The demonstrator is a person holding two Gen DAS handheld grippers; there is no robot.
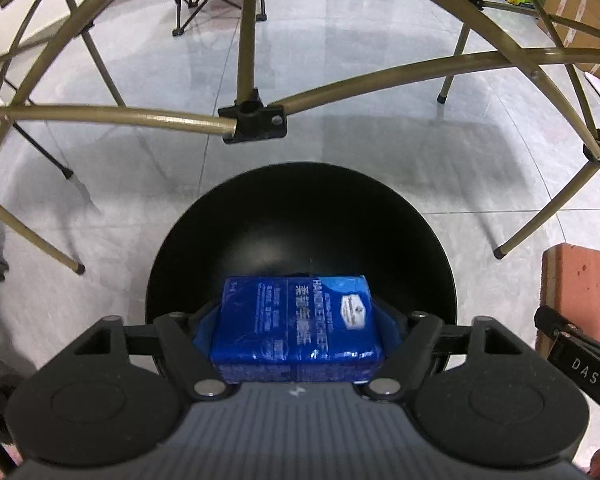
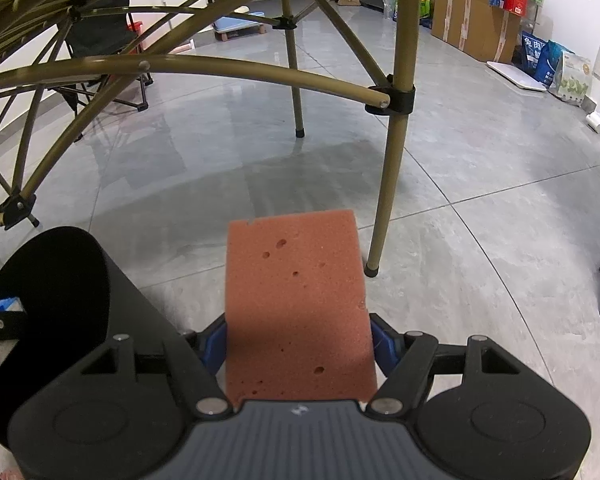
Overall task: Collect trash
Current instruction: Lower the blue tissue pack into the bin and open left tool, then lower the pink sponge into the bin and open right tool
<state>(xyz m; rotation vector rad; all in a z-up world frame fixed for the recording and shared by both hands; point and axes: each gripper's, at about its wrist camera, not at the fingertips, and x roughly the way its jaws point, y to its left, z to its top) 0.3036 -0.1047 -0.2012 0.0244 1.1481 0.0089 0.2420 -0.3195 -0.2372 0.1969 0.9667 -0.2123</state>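
Blue tissue pack (image 1: pixel 296 328) sits between the left gripper's (image 1: pixel 298 326) blue pads, directly over the mouth of the black bin (image 1: pixel 300 216) on the grey tile floor (image 1: pixel 340 152). Jaws are spread wide around the pack; whether the pads press on it I cannot tell. Placement over the opening reads as a drop set-up, so the pack should fall inside, not on the tiles.

Right gripper (image 2: pixel 298 340) pinches an orange sponge (image 2: pixel 296 296) by its near end, the far end sticking out over bare floor. It hangs just right of the bin, likely waiting its turn.

Brass-coloured folding table legs (image 2: pixel 392 168) crowd both views; approach room is tight.
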